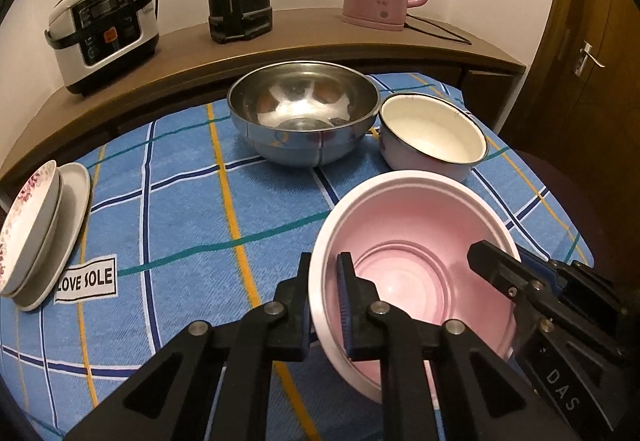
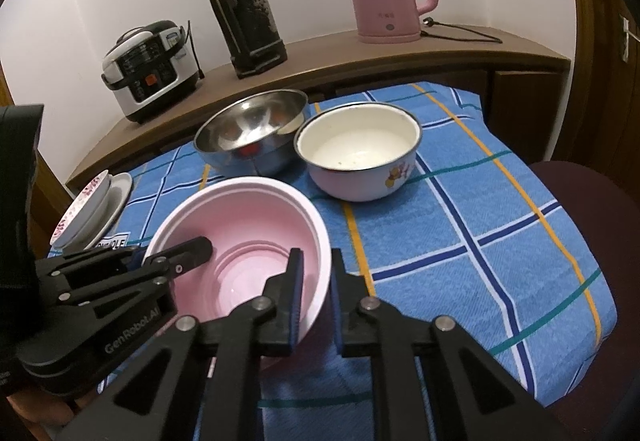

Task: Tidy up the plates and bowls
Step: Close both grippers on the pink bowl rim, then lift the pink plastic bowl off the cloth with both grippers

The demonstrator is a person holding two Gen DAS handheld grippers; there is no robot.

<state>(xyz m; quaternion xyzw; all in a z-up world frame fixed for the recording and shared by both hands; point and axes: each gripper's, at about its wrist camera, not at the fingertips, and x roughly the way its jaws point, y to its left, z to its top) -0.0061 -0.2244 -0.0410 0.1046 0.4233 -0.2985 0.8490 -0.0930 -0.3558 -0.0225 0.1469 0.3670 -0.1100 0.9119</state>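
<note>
Straddling the rim from both sides, we have our left gripper [image 1: 324, 305] pinching the left wall of the pink bowl [image 1: 412, 265], one finger outside and one inside; our right gripper [image 2: 316, 297] does the same on the bowl's right wall, its jaws closed onto the thin rim; the bowl sits tilted between the two, near the front edge of the blue checked cloth [image 2: 480, 241]. Outward and straight ahead lie the steel bowl [image 1: 304, 113] and, touching or just beside it on the right, the enamel bowl [image 2: 360, 149]; the enamel one lies nearer our right hand, the steel one nearer our left. We judge the next move turns on carrying the pink bowl forward toward these two for nesting. Stacked plates [image 1: 40, 233] rest at the cloth's left edge, well apart.
</note>
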